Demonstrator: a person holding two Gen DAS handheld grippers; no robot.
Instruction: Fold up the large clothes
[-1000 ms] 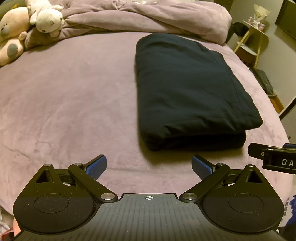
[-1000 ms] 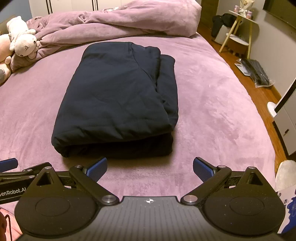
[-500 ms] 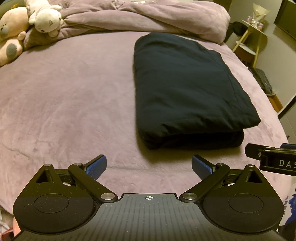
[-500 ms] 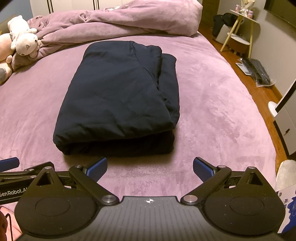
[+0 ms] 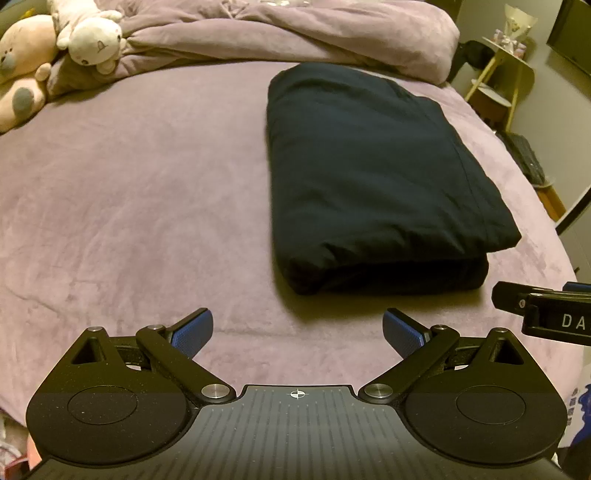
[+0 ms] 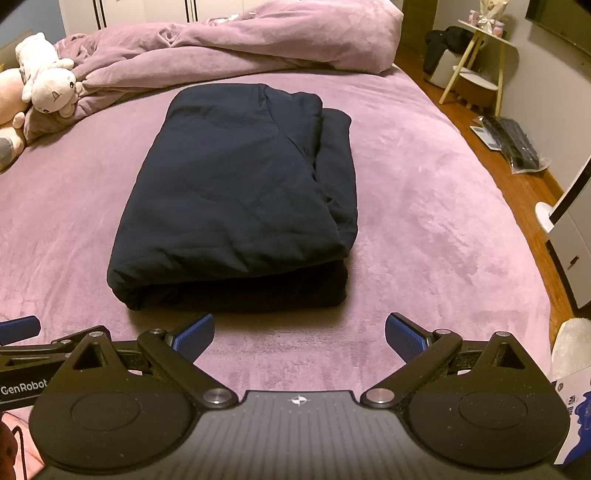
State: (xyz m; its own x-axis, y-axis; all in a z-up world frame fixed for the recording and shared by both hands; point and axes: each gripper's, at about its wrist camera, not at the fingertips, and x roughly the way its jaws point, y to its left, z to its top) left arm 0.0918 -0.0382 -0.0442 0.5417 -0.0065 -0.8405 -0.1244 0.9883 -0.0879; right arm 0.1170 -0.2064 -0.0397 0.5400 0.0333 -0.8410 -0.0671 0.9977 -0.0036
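Far left of the left wrist view we note two plush toys (image 5: 55, 48), a pink one and a white one, leaning against a heaped mauve duvet (image 5: 295, 33) that runs along the head of the bed (image 5: 129, 177). The bed's mauve cover lies mostly smooth, bare across its left half. Our left gripper (image 5: 297, 332) hovers above the near edge of the bed, its blue-padded fingers (image 5: 194, 332) spread wide and holding nothing. Ahead of it and a little to the right lies the dark navy garment (image 5: 369, 173), folded into a thick oblong bundle with the long side running away from us, flat on the cover and apart from both tools. In the right wrist view the bundle (image 6: 236, 192) sits at centre, a lower layer showing along its right flank and under its near edge. Our right gripper (image 6: 299, 334) hangs just short of that near edge, its blue pads (image 6: 404, 338) likewise set wide apart, empty, not touching the cloth. The two tools sit side by side; each shows at the edge of the other's view. Further right, past the bed, we see wooden floor (image 6: 517, 177), a pale side table (image 6: 476, 62) with slanted legs, and a flat dark packet (image 6: 513, 144) lying on the boards.
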